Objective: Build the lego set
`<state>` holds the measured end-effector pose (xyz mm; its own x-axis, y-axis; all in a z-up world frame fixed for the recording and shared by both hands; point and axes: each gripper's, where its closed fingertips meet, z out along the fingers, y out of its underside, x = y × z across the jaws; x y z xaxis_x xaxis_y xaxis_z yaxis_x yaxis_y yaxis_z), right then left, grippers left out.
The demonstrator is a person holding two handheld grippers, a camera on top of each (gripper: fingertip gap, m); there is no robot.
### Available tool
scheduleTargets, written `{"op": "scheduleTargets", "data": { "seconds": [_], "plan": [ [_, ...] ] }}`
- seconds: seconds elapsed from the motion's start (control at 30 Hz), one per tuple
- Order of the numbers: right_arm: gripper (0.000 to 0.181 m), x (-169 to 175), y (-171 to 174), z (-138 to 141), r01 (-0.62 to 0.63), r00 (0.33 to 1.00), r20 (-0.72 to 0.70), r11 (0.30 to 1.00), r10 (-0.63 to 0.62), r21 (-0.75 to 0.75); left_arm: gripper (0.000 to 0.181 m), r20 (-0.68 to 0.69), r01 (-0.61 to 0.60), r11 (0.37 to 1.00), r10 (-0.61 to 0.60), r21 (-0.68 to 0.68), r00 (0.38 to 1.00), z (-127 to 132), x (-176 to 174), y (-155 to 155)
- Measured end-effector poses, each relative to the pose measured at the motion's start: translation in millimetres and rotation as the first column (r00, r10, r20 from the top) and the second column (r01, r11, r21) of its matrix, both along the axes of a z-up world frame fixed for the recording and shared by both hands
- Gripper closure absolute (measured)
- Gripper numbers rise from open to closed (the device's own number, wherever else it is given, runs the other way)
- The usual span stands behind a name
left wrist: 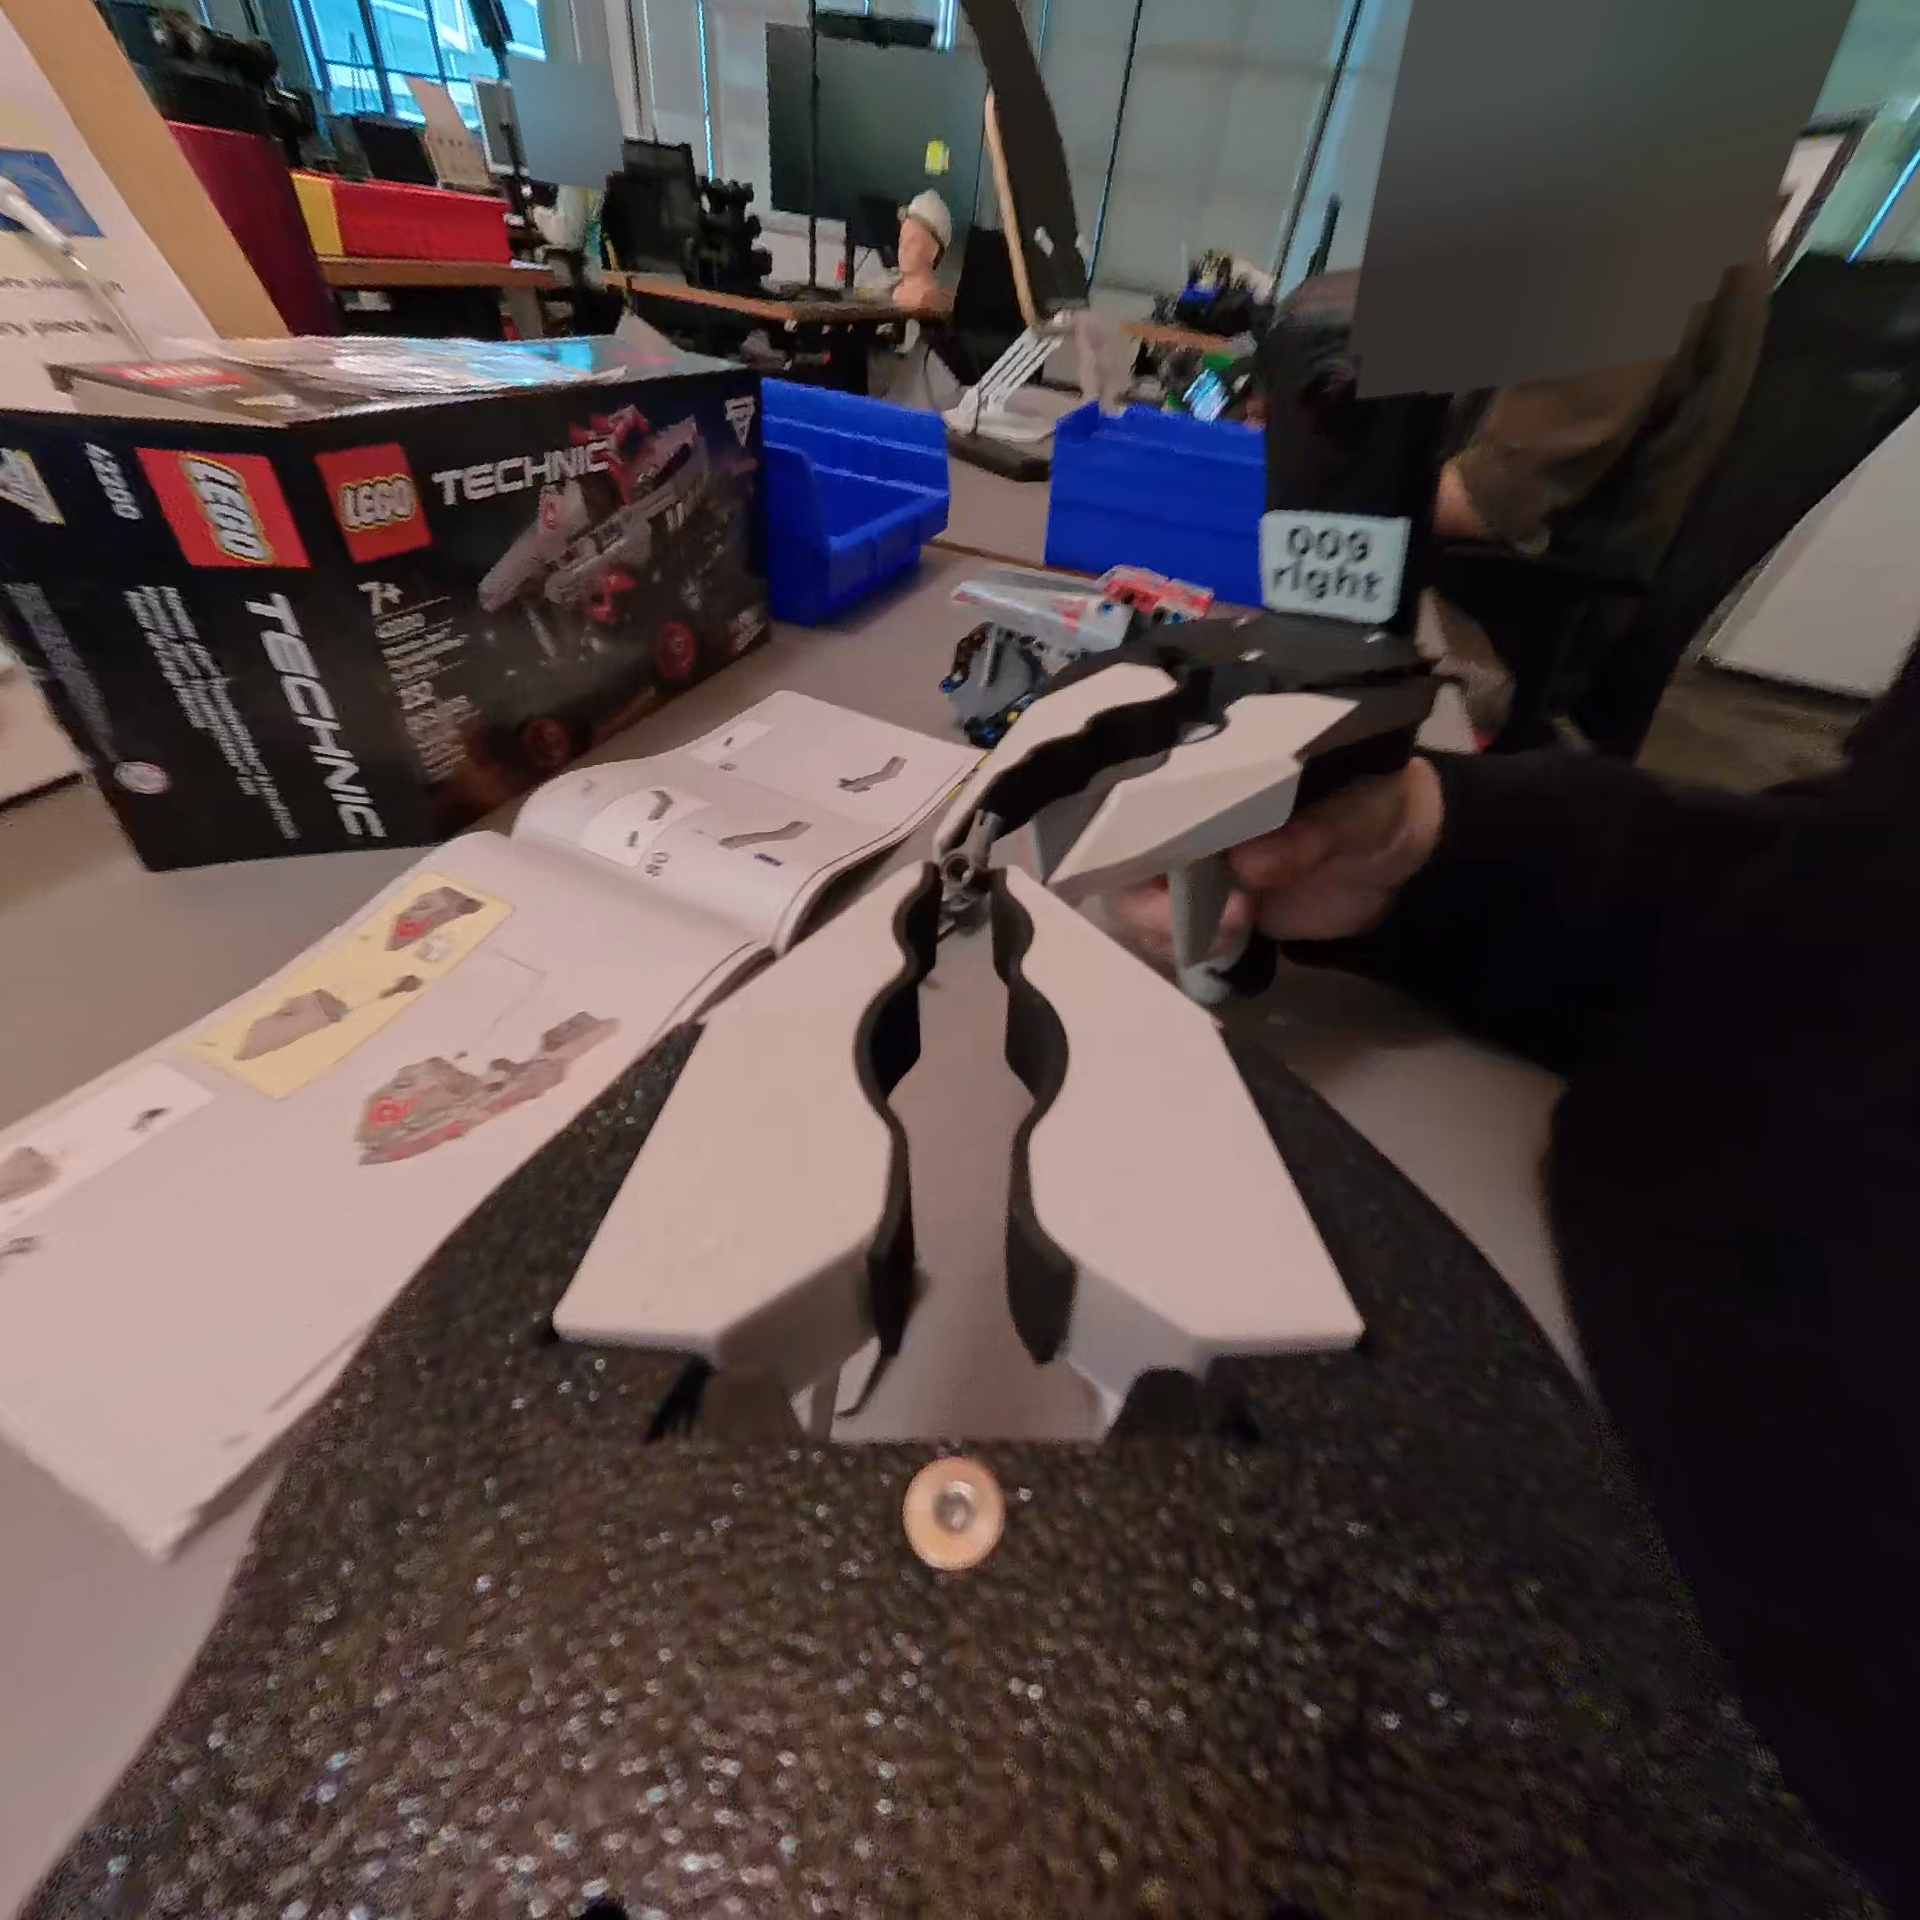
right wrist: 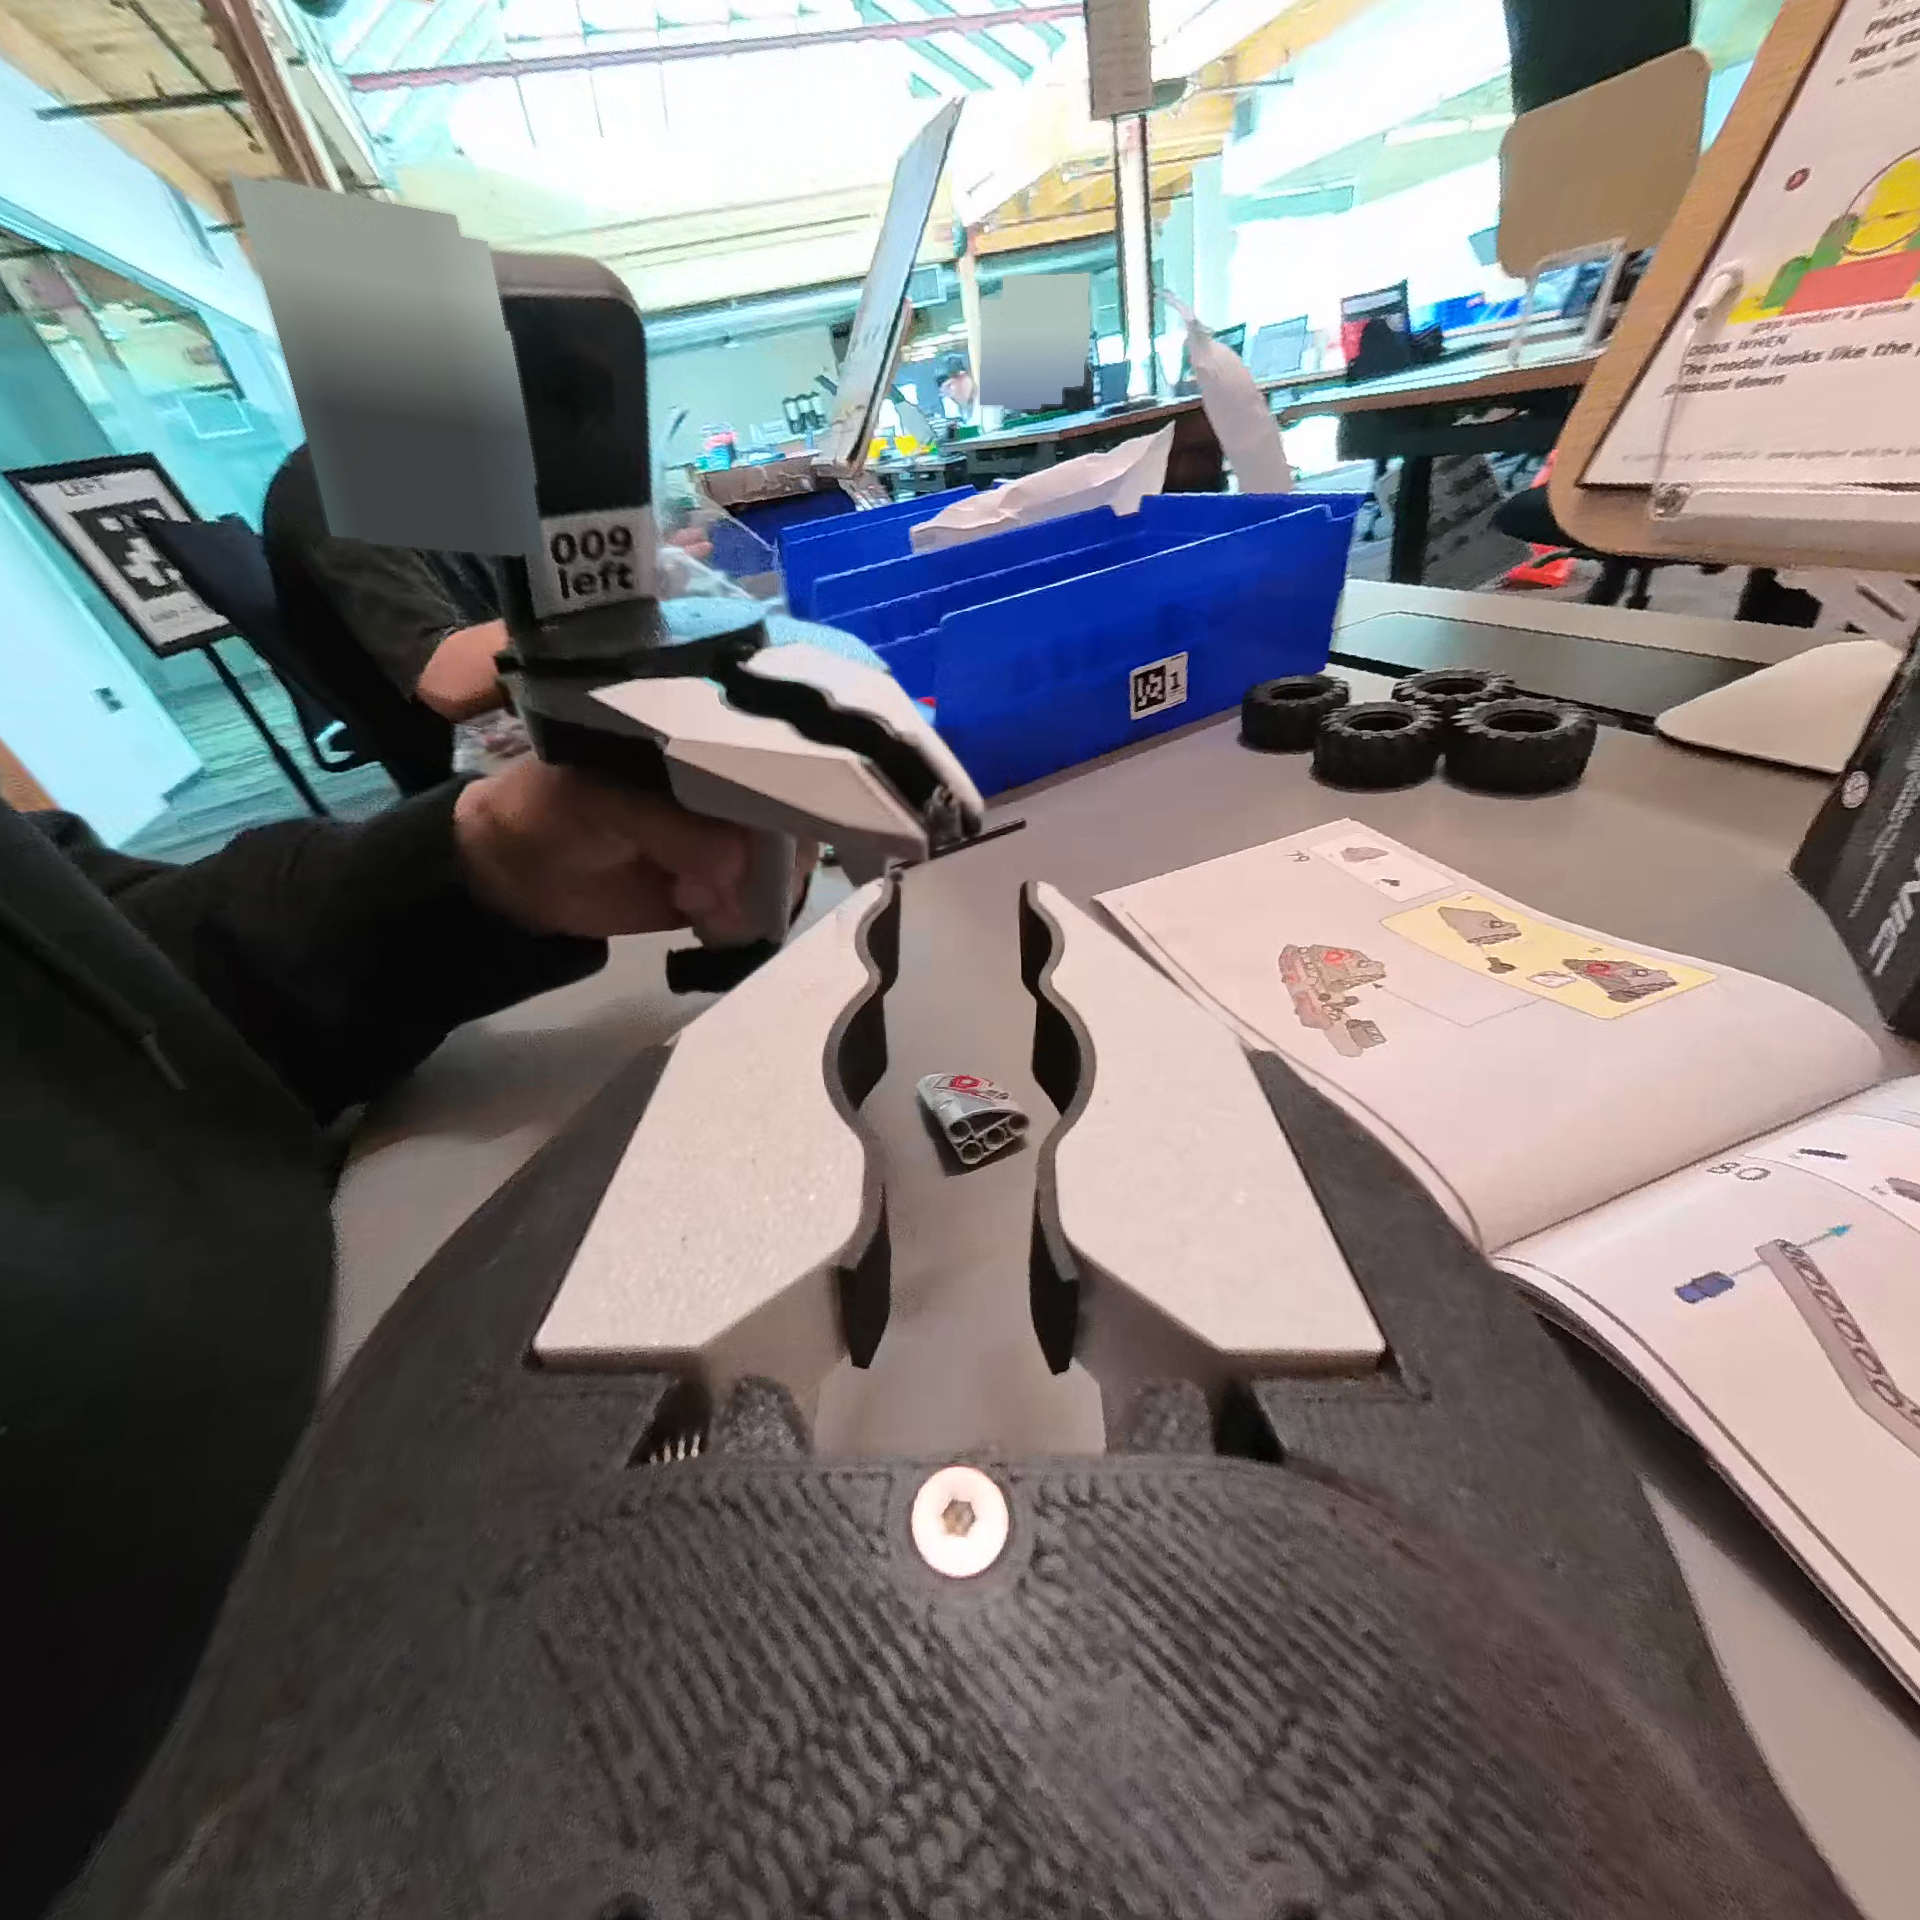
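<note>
Both the left hand-held gripper (left wrist: 964,883) and the right hand-held gripper (right wrist: 956,894) have pale grey fingers lined with wavy black pads. The desk (right wrist: 1195,821) is plain grey. On it lies a small grey curved piece (right wrist: 968,1117) (red-and-white print on top), four black knobbly tyres (right wrist: 1418,727), blue bins (right wrist: 1070,613), and a black box (left wrist: 384,603) with red squares.

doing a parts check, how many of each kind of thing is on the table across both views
black tyres: 4
blue bins: 2
set box: 1
open instruction booklet: 1
loose grey curved panel: 1
part-built model: 1
Total: 10
</note>
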<state>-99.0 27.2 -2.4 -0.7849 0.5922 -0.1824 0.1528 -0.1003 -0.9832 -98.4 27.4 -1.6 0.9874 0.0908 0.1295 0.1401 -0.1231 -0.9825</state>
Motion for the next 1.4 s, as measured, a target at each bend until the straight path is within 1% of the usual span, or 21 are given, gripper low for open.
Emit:
{"op": "scheduleTargets", "data": {
  "seconds": [0.1, 0.17, 0.23, 0.3, 0.37, 0.47, 0.5, 0.57, 0.63, 0.67, 0.83, 0.9, 0.97, 1.0, 1.03, 1.07, 1.13, 1.2, 1.27, 1.33, 1.4],
  "plan": [
    [0.158, 4.9, -4.6, 6.1, -0.069, 0.998, 0.01, 0.995, 0.07, -0.071, 0.174, 0.106, -0.01, 0.994, -0.003, 0.113, 0.994, 10.8, 6.7, 3.3],
    [0.159, 5.4, -3.8, 12.1, -0.076, 0.997, -0.018, 0.992, 0.075, -0.105, 0.174, 0.166, -0.014, 0.988, -0.012, 0.154, 0.986, 13.5, 8.2, 5.5],
    [0.163, 5.5, -2.1, 13.9, -0.073, 0.997, -0.044, 0.992, 0.069, -0.099, 0.174, 0.18, -0.025, 0.985, -0.006, 0.17, 0.984, 13.1, 7.1, 6.7],
    [0.166, 8.2, -1.2, 18.4, -0.087, 0.994, -0.069, 0.99, 0.079, -0.113, 0.174, 0.163, -0.045, 0.986, 0.018, 0.16, 0.986, 10.4, 5.4, 7.9],
    [0.168, 8.6, 0.8, 21.2, -0.089, 0.995, -0.06, 0.986, 0.081, -0.144, 0.174, 0.105, -0.038, 0.991, 0.025, 0.125, 0.994, 5.4, 8.1, 10.7],
    [0.172, 5.1, 5.2, 18.3, -0.072, 0.997, -0.005, 0.981, 0.072, -0.183, 0.175, -0.062, -0.074, 0.997, 0.076, 0.031, 0.995, -4.8, 7.8, 14.0],
    [0.173, 2.3, 7.7, 15.0, -0.052, 0.998, 0.028, 0.98, 0.058, -0.192, 0.175, -0.126, -0.097, 0.995, 0.098, 0.014, 0.987, -5.2, 7.0, 14.4],
    [0.175, 2.1, 9.4, 9.8, -0.055, 0.995, 0.073, 0.977, 0.072, -0.204, 0.175, -0.231, -0.128, 0.991, 0.116, -0.036, 0.966, -9.1, 7.0, 15.4],
    [0.175, 4.5, 10.1, 6.8, -0.067, 0.993, 0.086, 0.977, 0.086, -0.202, 0.175, -0.283, -0.125, 0.988, 0.095, -0.09, 0.955, -14.6, 10.8, 17.7],
    [0.181, 7.5, 9.2, 6.7, -0.083, 0.992, 0.074, 0.977, 0.099, -0.194, 0.175, -0.303, -0.129, 0.986, 0.093, -0.102, 0.948, -15.5, 11.7, 18.2],
    [0.181, 12.8, 9.0, -4.7, -0.084, 0.993, 0.073, 0.994, 0.089, -0.066, 0.175, -0.376, -0.151, 0.972, 0.075, -0.178, 0.923, -23.3, 12.9, 16.7],
    [0.172, 15.1, 8.1, -10.3, -0.088, 0.993, 0.083, 0.996, 0.088, -0.006, 0.175, -0.441, -0.178, 0.958, 0.063, -0.223, 0.895, -28.5, 11.4, 15.2],
    [0.164, 15.7, 7.6, -21.8, -0.084, 0.992, 0.098, 0.991, 0.074, 0.101, 0.175, -0.511, -0.198, 0.944, 0.038, -0.263, 0.859, -32.9, 11.0, 13.6],
    [0.167, 16.2, 7.6, -27.4, -0.08, 0.993, 0.095, 0.984, 0.066, 0.16, 0.175, -0.537, -0.203, 0.937, 0.02, -0.283, 0.843, -35.7, 11.5, 12.9],
    [0.175, 17.4, 7.2, -31.9, -0.082, 0.994, 0.087, 0.974, 0.065, 0.213, 0.175, -0.559, -0.208, 0.93, 0.002, -0.304, 0.829, -38.7, 12.1, 12.0],
    [0.179, 18.6, 6.4, -35.1, -0.085, 0.995, 0.076, 0.963, 0.067, 0.255, 0.175, -0.58, -0.212, 0.924, -0.013, -0.319, 0.815, -41.3, 12.9, 11.0],
    [0.179, 20.4, 5.8, -43.4, -0.091, 0.995, 0.073, 0.941, 0.071, 0.327, 0.175, -0.596, -0.206, 0.909, -0.056, -0.362, 0.801, -48.9, 16.4, 8.8],
    [0.181, 24.1, 5.8, -55.8, -0.114, 0.991, 0.106, 0.913, 0.079, 0.392, 0.175, -0.588, -0.197, 0.896, -0.084, -0.398, 0.805, -57.0, 20.0, 5.4],
    [0.181, 27.9, 8.3, -70.4, -0.134, 0.987, 0.143, 0.874, 0.075, 0.467, 0.175, -0.537, -0.164, 0.87, -0.13, -0.465, 0.833, -70.9, 26.3, -0.4],
    [0.181, 33.2, 5.9, -76.5, -0.165, 0.981, 0.167, 0.856, 0.094, 0.49, 0.175, -0.489, -0.157, 0.839, -0.143, -0.521, 0.861, -84.6, 28.7, -6.4],
    [0.181, 34.3, 7.8, -84.4, -0.171, 0.976, 0.206, 0.841, 0.072, 0.514, 0.175, -0.416, -0.119, 0.806, -0.168, -0.581, 0.894, -98.8, 35.8, -10.4]
  ]
}}
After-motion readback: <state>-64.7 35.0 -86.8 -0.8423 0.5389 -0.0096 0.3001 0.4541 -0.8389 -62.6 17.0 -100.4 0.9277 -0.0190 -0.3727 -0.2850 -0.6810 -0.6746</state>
